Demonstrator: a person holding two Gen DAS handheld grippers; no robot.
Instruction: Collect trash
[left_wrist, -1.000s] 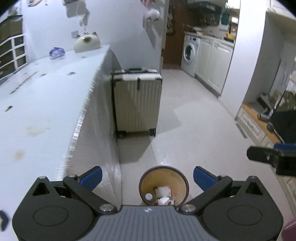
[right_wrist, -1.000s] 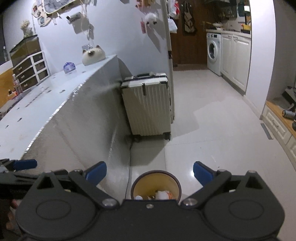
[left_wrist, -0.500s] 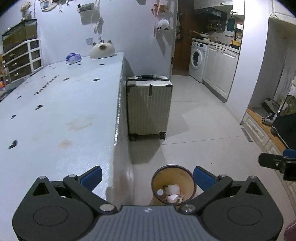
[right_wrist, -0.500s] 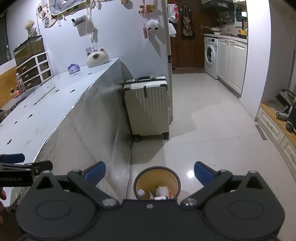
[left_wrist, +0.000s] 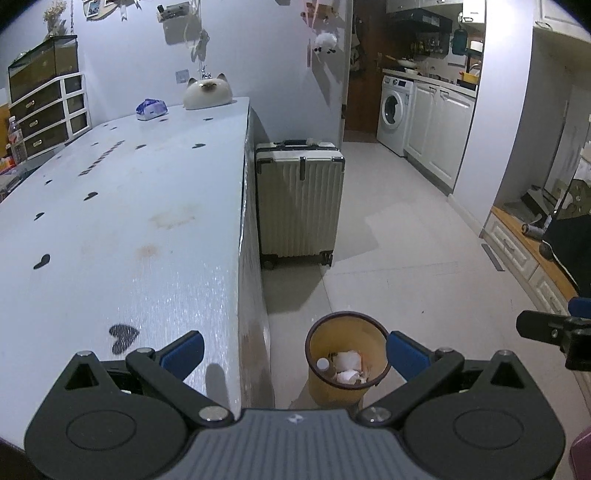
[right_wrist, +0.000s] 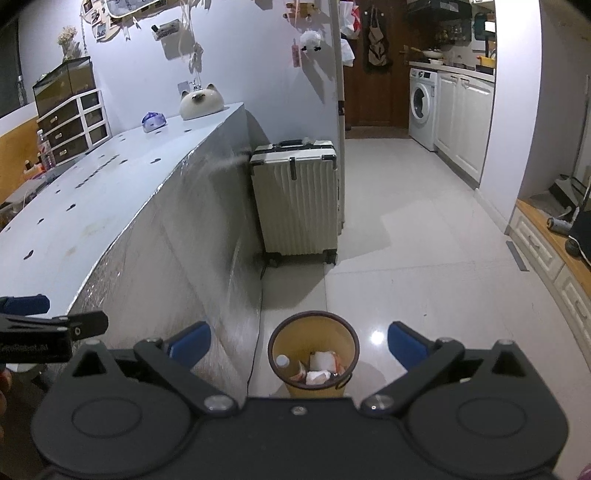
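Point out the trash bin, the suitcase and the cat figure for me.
trash bin (right_wrist: 286, 330): right wrist view, its rim.
suitcase (left_wrist: 301, 214): left wrist view, ribbed front.
cat figure (left_wrist: 208, 91): left wrist view, its face.

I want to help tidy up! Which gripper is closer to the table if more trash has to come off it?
Probably the left gripper: it hangs at the table edge. The right gripper, also open and empty, is out over the floor above the trash bin.

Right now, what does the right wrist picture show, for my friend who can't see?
An open, empty right claw hangs over a yellow trash bin holding crumpled trash on the floor. A long white table stands left, a cream suitcase behind.
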